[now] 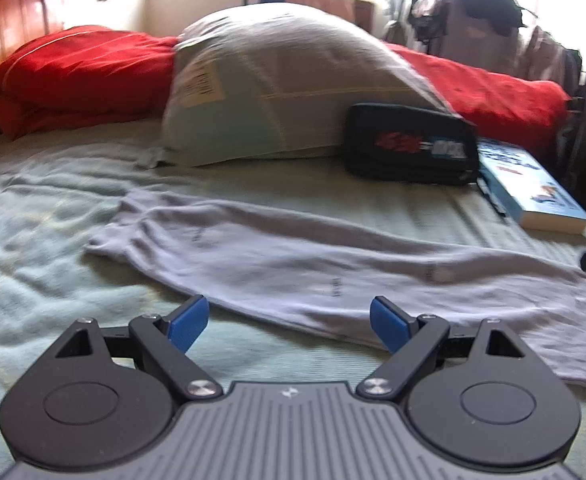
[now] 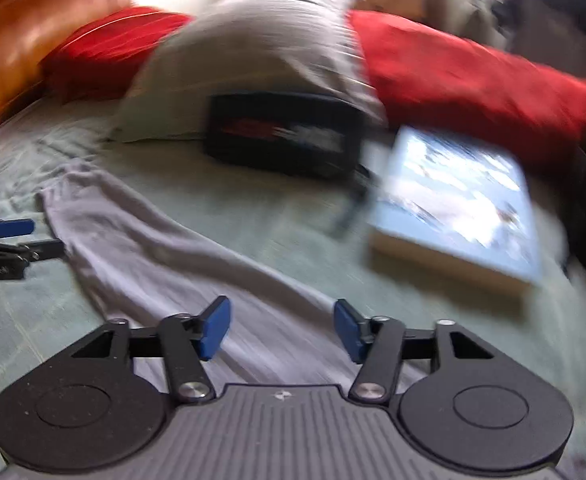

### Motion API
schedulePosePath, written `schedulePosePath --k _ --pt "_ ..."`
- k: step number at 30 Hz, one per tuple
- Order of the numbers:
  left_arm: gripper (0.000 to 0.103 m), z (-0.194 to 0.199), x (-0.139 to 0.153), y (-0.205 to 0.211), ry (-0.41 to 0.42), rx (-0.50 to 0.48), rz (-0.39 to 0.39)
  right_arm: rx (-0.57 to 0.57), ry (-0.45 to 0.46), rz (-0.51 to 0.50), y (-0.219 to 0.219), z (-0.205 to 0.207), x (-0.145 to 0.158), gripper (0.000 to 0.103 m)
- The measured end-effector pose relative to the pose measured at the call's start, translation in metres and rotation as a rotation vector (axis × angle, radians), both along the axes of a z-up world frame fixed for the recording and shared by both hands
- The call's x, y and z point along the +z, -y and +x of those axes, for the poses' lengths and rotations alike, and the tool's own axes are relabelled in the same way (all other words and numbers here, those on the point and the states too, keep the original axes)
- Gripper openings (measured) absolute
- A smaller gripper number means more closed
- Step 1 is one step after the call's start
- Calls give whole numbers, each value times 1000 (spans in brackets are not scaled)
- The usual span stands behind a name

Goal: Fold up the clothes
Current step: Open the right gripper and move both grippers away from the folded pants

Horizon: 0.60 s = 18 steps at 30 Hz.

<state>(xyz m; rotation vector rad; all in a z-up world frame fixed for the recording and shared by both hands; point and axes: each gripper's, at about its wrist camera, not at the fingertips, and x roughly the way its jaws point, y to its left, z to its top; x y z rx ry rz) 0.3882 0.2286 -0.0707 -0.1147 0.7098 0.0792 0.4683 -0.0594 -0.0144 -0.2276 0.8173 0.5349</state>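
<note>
Lavender garment (image 1: 277, 256), soft, rumpled, long on crinkled green bedsheet (image 1: 37, 240)

Both cameras sit just behind their own blue fingers and look forward and downward across the bed (image 1: 33, 216). The left wrist view faces the grey pillow (image 1: 277, 80) from low and near. The right wrist view, badly blurred, seems to stand further right, close to the blue book (image 2: 457, 204). Both share the pale garment (image 1: 293, 256), pillow, black pouch (image 1: 409, 144), book and red bedding (image 1: 81, 68).
</note>
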Motion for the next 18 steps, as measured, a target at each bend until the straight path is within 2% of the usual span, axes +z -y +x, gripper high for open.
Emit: schedulePosePath --k 5,8,14,18 --pt "88 -2 1 -18 -2 45 -16 96 48 -19 -73 34 -11 50" --pt "88 -4 1 -32 -1 75 -30 123 34 -11 -102 55 -26 49" --pt "88 -9 4 -56 16 135 -90 145 -13 -6 -126 72 -52 46" --pt "88 -10 5 -57 20 148 -94 195 3 13 -125 58 -56 46"
